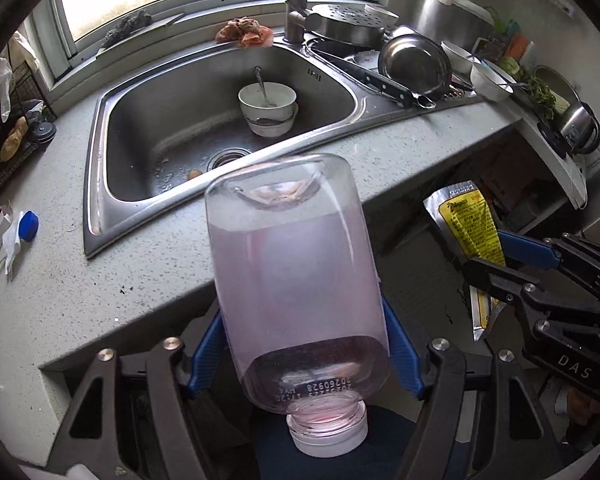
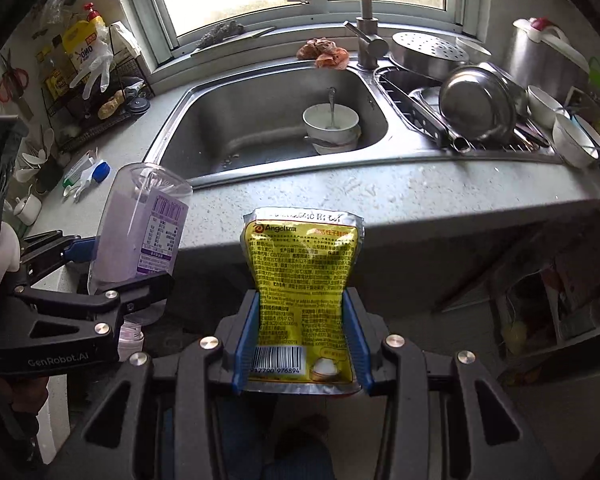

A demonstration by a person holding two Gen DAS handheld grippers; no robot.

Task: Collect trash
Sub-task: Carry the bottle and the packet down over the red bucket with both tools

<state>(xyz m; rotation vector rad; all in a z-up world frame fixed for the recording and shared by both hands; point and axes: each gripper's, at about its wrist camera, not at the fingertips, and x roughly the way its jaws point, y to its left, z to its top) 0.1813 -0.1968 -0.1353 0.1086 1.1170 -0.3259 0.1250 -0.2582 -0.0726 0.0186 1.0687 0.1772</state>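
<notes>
Clear plastic bottle [image 1: 300,288] with pinkish residue and a white screw cap, held upside down, base toward the sink, cap toward the camera; left gripper [image 1: 306,344] clenched on its body, blue pads [image 1: 206,344] pressing both sides. Purple-and-white printed label on the bottle readable only as small text in the right wrist view, plus a stamped date code near the neck, partly legible. Yellow and silver foil pouch [image 2: 302,300], flattened, upright between the blue pads of the right gripper [image 2: 302,344], jaws closed on its lower half; "Angel" printed at top, barcode ending 976894 at bottom. Both items held in front of the grey speckled countertop [image 1: 72,280] edge, just beside each other, not touching. "DAS" reads on the right gripper body, "GenRobot.AI" on the left. Behind: stainless steel sink [image 1: 148,128] with stacked white bowls [image 1: 268,108] and a spoon, food scraps near the drain. Blue bottle cap [image 1: 29,226] and crumpled white wrapper on the counter left. Drying rack right with steel pans [image 1: 416,66], a black-handled knife, white cups. Orange-brown rag by the tap. Yellow "OMO" detergent bottle [image 2: 82,46] and a clear glove on the wire shelf. Both grippers tilted steeply down; a dark trouser leg, probably, below.
</notes>
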